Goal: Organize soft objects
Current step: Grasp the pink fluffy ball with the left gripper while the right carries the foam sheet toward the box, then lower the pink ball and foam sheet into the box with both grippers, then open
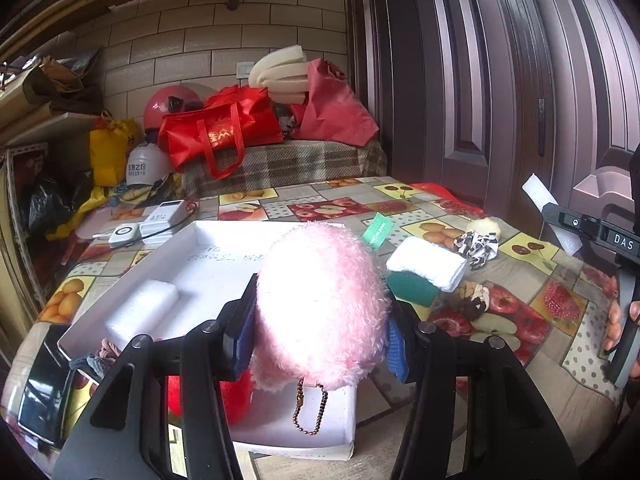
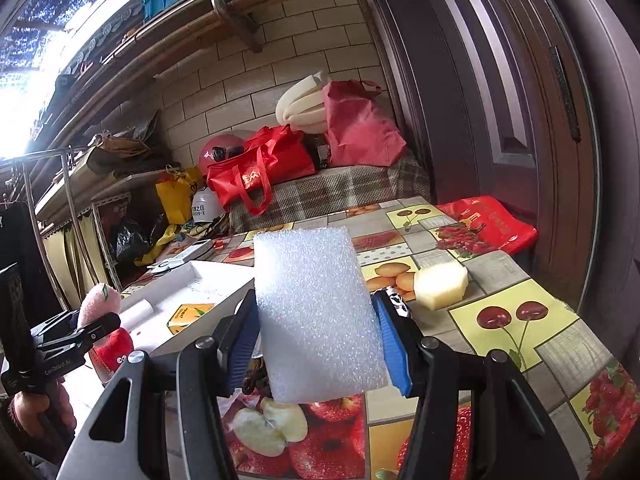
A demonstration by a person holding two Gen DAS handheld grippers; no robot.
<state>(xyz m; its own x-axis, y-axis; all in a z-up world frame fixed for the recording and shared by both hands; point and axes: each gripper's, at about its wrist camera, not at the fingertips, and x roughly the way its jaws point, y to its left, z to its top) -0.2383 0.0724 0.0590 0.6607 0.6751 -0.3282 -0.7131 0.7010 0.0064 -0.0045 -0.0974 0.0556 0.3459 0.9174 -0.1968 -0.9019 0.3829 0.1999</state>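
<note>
My left gripper (image 1: 320, 328) is shut on a pink fluffy plush (image 1: 320, 300) whose bead chain (image 1: 306, 408) hangs below it, above the near end of a white box (image 1: 208, 260). In the box lies a white foam block (image 1: 144, 312). A red plush (image 1: 236, 396) shows under the fingers. My right gripper (image 2: 318, 320) is shut on a white foam sheet (image 2: 312, 280) held upright over the table. The right wrist view shows the left gripper (image 2: 102, 322) at far left with the pink plush (image 2: 98, 300) and the red plush (image 2: 116, 350).
On the fruit-print tablecloth (image 1: 520, 280) lie a white rolled towel (image 1: 428, 266), a green sponge (image 1: 412, 288), a zebra scrunchie (image 1: 478, 246), a brown scrunchie (image 1: 474, 300) and a yellow sponge (image 2: 440, 284). Red bags (image 1: 220, 132) are piled on a bench behind. A door (image 1: 500, 100) stands to the right.
</note>
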